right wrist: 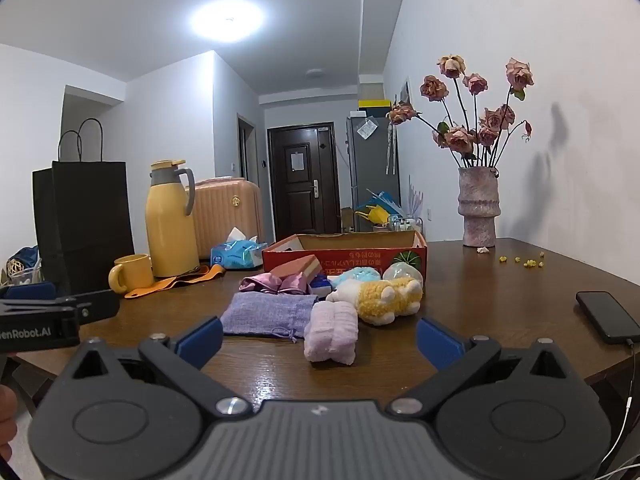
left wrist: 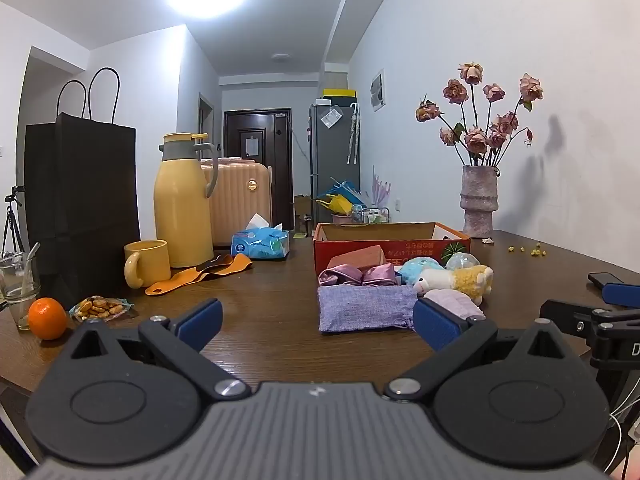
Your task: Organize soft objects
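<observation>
Soft things lie in a cluster in front of an open red cardboard box (left wrist: 394, 245) (right wrist: 344, 255): a lilac drawstring pouch (left wrist: 364, 307) (right wrist: 267, 314), a folded pale pink towel (right wrist: 331, 332) (left wrist: 456, 302), a yellow and white plush sheep (right wrist: 384, 295) (left wrist: 460, 279), a shiny pink satin bow (left wrist: 360, 274) (right wrist: 276, 282), a blue plush (left wrist: 420, 269) (right wrist: 356, 274) and a pink block (left wrist: 358, 258) (right wrist: 297, 268). My left gripper (left wrist: 318, 322) is open and empty, short of the pouch. My right gripper (right wrist: 320, 340) is open and empty, with the towel just ahead between its fingers.
On the brown table (left wrist: 272, 304): a yellow mug (left wrist: 145, 262), yellow thermos (left wrist: 182, 200), black paper bag (left wrist: 80, 208), orange (left wrist: 47, 318), snack packet (left wrist: 98, 307), glass (left wrist: 18, 284), tissue pack (left wrist: 260, 242), orange strap (left wrist: 200, 276), vase of dried roses (left wrist: 479, 204) and a phone (right wrist: 608, 316).
</observation>
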`<act>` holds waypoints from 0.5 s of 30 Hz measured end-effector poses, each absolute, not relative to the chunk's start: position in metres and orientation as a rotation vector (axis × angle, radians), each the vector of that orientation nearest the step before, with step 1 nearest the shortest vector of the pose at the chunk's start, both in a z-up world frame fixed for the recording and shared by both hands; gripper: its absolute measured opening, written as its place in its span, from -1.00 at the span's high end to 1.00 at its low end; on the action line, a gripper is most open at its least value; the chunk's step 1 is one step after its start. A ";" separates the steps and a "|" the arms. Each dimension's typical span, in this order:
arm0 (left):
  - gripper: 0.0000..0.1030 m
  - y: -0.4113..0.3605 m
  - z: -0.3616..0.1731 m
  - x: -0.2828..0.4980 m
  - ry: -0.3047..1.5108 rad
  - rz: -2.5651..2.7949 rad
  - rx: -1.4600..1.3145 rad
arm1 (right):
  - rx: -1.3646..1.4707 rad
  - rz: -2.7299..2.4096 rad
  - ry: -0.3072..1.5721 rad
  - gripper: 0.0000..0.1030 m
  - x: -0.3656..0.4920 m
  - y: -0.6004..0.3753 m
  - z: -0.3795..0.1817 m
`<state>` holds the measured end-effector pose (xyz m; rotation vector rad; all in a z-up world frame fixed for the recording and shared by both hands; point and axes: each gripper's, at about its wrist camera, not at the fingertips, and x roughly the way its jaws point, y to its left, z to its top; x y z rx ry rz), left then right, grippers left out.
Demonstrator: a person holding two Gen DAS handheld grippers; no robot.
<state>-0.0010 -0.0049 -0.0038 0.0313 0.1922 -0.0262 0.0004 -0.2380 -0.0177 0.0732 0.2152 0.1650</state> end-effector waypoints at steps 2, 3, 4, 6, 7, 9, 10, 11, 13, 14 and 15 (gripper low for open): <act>-1.00 -0.005 -0.004 -0.001 0.193 -0.025 0.031 | 0.076 0.165 0.222 -1.00 0.001 -0.238 -0.018; -1.00 -0.005 -0.004 -0.001 0.192 -0.023 0.032 | 0.077 0.165 0.222 -1.00 0.001 -0.238 -0.018; -1.00 -0.005 -0.004 -0.001 0.194 -0.022 0.033 | 0.077 0.165 0.223 -1.00 0.001 -0.238 -0.018; -1.00 -0.005 -0.004 -0.001 0.195 -0.020 0.032 | 0.079 0.164 0.223 -1.00 0.001 -0.239 -0.018; -1.00 -0.005 -0.004 -0.001 0.195 -0.020 0.033 | 0.076 0.163 0.222 -1.00 0.000 -0.238 -0.018; -1.00 -0.004 -0.004 -0.001 0.196 -0.021 0.033 | 0.076 0.162 0.220 -1.00 0.000 -0.238 -0.017; -1.00 -0.004 -0.004 -0.001 0.195 -0.021 0.033 | 0.076 0.162 0.220 -1.00 0.000 -0.240 -0.017; -1.00 -0.004 -0.004 -0.001 0.195 -0.021 0.034 | 0.076 0.162 0.220 -1.00 0.001 -0.240 -0.017; -1.00 -0.004 -0.004 -0.001 0.196 -0.021 0.032 | 0.076 0.162 0.218 -1.00 0.001 -0.239 -0.017; -1.00 -0.004 -0.004 -0.001 0.196 -0.021 0.032 | 0.076 0.162 0.218 -1.00 0.001 -0.240 -0.017; -1.00 -0.004 -0.004 -0.001 0.195 -0.020 0.032 | 0.076 0.162 0.218 -1.00 0.001 -0.240 -0.017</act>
